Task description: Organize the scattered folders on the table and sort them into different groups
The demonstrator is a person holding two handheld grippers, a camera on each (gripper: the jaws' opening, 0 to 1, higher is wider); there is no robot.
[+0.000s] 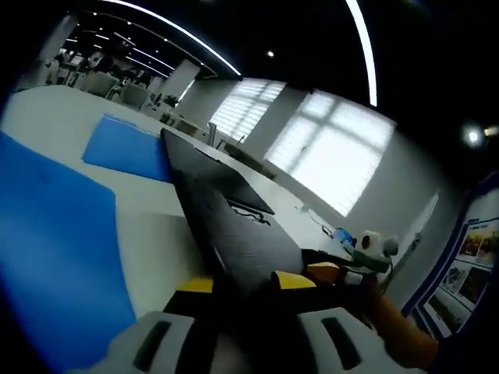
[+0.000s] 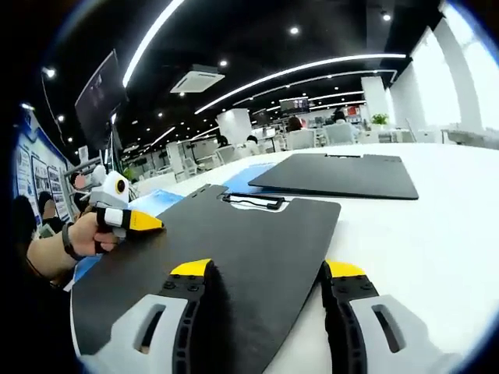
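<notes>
A black clipboard folder [image 1: 234, 226] runs up from between my left gripper's [image 1: 245, 282] yellow-tipped jaws, which are shut on its edge. In the right gripper view the same folder [image 2: 249, 241] lies low over the white table [image 2: 437, 234], its metal clip [image 2: 253, 201] at the far end. There the left gripper [image 2: 132, 220], held by a hand, pinches its left edge. My right gripper [image 2: 267, 269] stands open at the folder's near edge, jaws wide apart. A second black folder [image 2: 335, 175] lies flat behind. Blue folders [image 1: 54, 249] [image 1: 125, 148] lie on the table.
A blue folder [image 2: 245, 179] peeks out behind the held one. The right gripper [image 1: 366, 249] and an orange sleeve [image 1: 398, 327] are at the right. Desks, chairs and people fill the office behind. Poster boards [image 1: 475, 257] stand by the wall.
</notes>
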